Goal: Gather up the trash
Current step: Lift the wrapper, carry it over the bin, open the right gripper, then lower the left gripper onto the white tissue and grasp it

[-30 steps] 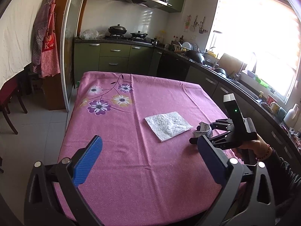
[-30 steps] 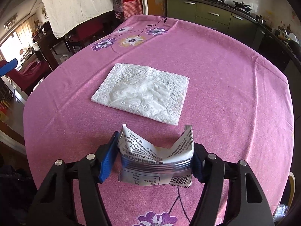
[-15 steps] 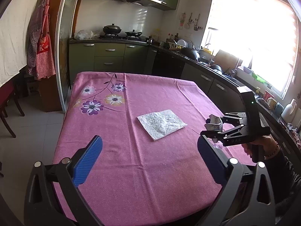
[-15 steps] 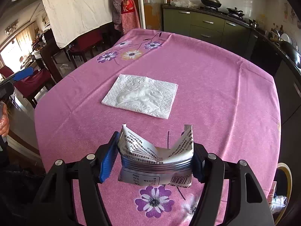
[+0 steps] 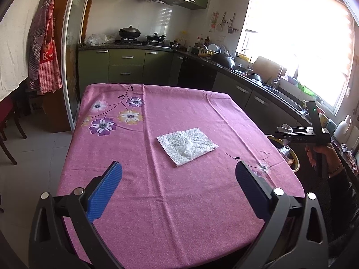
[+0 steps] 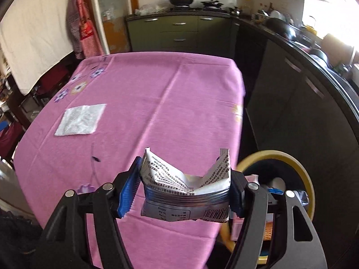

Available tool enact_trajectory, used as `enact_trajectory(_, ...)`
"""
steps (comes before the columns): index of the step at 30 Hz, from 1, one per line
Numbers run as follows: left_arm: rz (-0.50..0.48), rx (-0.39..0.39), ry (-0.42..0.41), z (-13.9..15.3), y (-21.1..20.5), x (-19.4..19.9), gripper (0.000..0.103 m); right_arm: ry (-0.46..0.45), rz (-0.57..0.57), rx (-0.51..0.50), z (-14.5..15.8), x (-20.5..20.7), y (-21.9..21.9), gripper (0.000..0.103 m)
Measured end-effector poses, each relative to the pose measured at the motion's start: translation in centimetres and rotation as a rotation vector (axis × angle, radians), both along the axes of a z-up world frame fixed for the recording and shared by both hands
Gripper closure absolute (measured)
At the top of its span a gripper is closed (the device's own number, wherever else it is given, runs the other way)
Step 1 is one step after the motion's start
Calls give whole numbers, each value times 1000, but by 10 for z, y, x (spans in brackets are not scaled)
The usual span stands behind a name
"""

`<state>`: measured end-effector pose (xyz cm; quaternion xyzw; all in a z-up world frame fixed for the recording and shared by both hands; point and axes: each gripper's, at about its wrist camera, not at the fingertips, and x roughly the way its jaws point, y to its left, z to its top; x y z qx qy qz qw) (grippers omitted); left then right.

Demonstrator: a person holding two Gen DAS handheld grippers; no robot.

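Aprons (image 5: 46,51) hang at the far left of the kitchen beside a white sheet (image 6: 33,44), with dark red chairs (image 5: 6,116) below them. Green cabinets (image 5: 125,65) run along the back wall under a stove that carries two black pans (image 5: 129,32), and the counter turns along the bright window (image 5: 298,40) on the right.

A pink flowered cloth covers the surface (image 5: 179,201). The left tool (image 5: 178,192) hovers over its near edge with its blue pads spread wide and nothing between them. A white paper napkin (image 5: 187,145) lies flat near the middle of the cloth, well apart from both tools.

The right tool (image 6: 185,190) is past the right edge of the surface, its pads pinching a crumpled silver wrapper (image 6: 186,192) printed with black text and a barcode. A yellow-rimmed trash bin (image 6: 291,168) stands on the floor just beside the surface, below and to the right of the wrapper, with some litter already inside.
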<state>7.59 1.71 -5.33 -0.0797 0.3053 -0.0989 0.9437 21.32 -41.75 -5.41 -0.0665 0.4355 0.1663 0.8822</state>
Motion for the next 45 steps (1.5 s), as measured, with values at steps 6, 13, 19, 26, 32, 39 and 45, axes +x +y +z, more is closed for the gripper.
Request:
enact_trajectory(6,-13,9,4,1,-8,2,7,47,-207,-8,-14,41,-83,37)
enact_trajectory(13,-15,13,8,1,-11,3,7,123,-359,-24,-51,82,-136,27)
enact_trajectory(19,-43,15,13,-2,-16,8,7,113,-408,-25,-52,77,-148,25)
enact_trajectory(26,-250,96,-25,-3,-36,27,7,-43,-360,95,-6,-12,-107,17)
enact_trajectory(32,-490,169,-10,-11,-55,69,7,-112,-258,200,3,-93,-56,17)
enact_trajectory(39,-637,214,66,-41,-69,131,7,-126,-149,311,-2,-139,2,16)
enact_trajectory(45,-699,305,96,-58,-77,175,7,-113,-116,362,-8,-142,24,16)
